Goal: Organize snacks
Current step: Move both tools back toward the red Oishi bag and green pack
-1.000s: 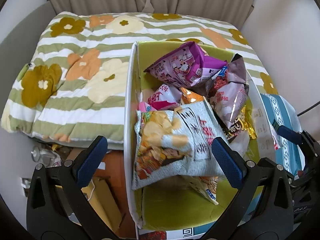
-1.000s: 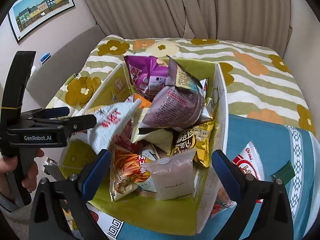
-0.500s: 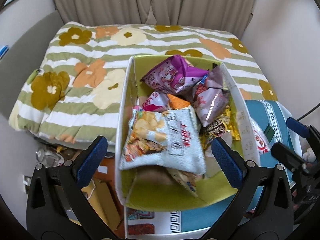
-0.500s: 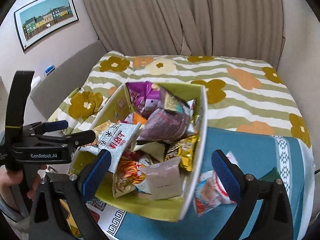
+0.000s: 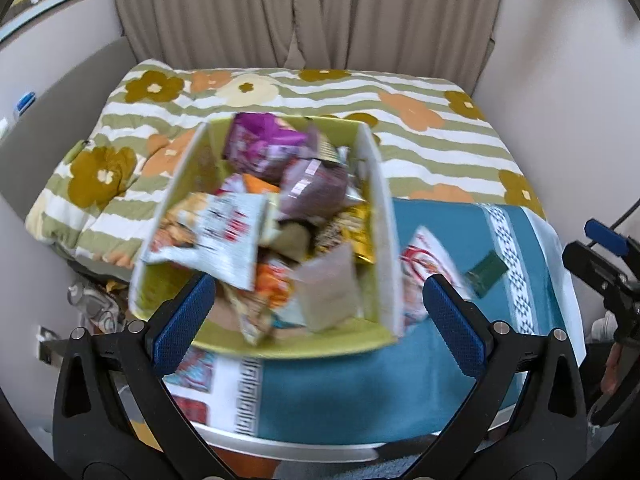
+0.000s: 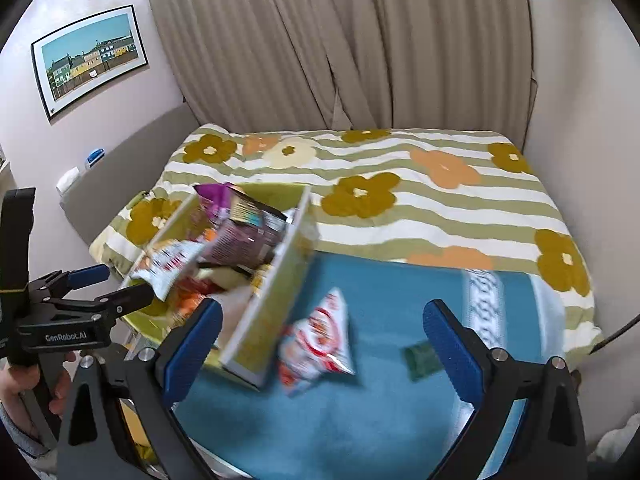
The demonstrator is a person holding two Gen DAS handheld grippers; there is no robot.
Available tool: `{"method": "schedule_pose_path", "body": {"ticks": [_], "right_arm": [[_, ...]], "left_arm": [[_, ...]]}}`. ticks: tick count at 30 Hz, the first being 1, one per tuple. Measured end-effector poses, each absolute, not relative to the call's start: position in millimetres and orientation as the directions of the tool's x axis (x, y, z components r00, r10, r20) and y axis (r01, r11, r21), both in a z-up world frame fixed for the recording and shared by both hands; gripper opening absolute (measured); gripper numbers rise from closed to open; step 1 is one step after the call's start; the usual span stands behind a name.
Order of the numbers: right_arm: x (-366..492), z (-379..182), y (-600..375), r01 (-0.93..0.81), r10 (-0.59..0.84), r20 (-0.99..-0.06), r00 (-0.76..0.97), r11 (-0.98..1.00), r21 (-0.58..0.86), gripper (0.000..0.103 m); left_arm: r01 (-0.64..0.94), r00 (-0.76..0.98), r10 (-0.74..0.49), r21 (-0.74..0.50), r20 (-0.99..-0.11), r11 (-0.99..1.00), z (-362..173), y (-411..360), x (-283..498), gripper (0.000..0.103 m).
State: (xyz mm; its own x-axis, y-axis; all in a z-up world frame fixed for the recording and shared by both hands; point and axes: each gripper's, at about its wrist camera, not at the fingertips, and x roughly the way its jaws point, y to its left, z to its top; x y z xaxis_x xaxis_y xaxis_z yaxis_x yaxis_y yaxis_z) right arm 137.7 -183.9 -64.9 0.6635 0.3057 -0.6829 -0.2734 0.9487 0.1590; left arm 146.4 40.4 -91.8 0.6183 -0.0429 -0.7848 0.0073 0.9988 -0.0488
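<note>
A green-lined box (image 5: 384, 216) (image 6: 276, 300) stands on a blue cloth, filled with several snack bags: a purple one (image 5: 260, 144), a mauve one (image 5: 316, 188) and a white chip bag (image 5: 216, 236) (image 6: 168, 264). A red-and-white snack bag (image 5: 428, 264) (image 6: 320, 336) lies on the cloth right of the box. A small dark green packet (image 5: 486, 272) (image 6: 420, 358) lies further right. My left gripper (image 5: 318, 320) is open, hovering before the box with nothing between its fingers. My right gripper (image 6: 320, 344) is open, above the red-and-white bag.
The blue cloth (image 5: 360, 384) (image 6: 400, 400) covers a table against a bed with a flowered, striped quilt (image 5: 280, 92) (image 6: 400, 184). Curtains (image 6: 340, 40) hang behind. A framed picture (image 6: 90, 60) is on the left wall. A hand (image 6: 16, 388) holds the left gripper's handle.
Both grippers have pulled back and up from the box, so the box looks smaller. The red-and-white bag and green packet on the cloth have come fully into view. Both stayed open.
</note>
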Motion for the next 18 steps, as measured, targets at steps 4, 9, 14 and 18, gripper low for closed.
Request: {"method": "schedule_pose_path", "body": {"ticks": [4, 9, 14, 18], "right_arm": [[132.1, -67.9, -219.2, -0.284, 0.288, -0.695, 0.659, 0.951, 0.124, 0.100], [136.0, -85.1, -256.8, -0.314, 0.288, -0.723, 0.627, 0.944, 0.104, 0.100], [150.7, -114.5, -279.2, -0.331, 0.283, -0.754, 0.593, 0.939, 0.092, 0.100], [167.4, -146.4, -292.0, -0.333, 0.276, -0.777, 0.565, 0.939, 0.091, 0.100]], "left_arm": [[-0.006, 0.634, -0.038, -0.054, -0.772, 0.999, -100.3, -4.1, 129.0, 0.103], [-0.009, 0.640, -0.007, -0.016, -0.768, 1.000, -124.2, -55.5, 115.7, 0.103], [0.008, 0.650, 0.054, 0.077, -0.758, 0.997, -163.1, -97.2, 121.2, 0.103], [0.024, 0.636, 0.118, 0.173, -0.763, 0.985, -200.6, -118.3, 141.5, 0.103]]}}
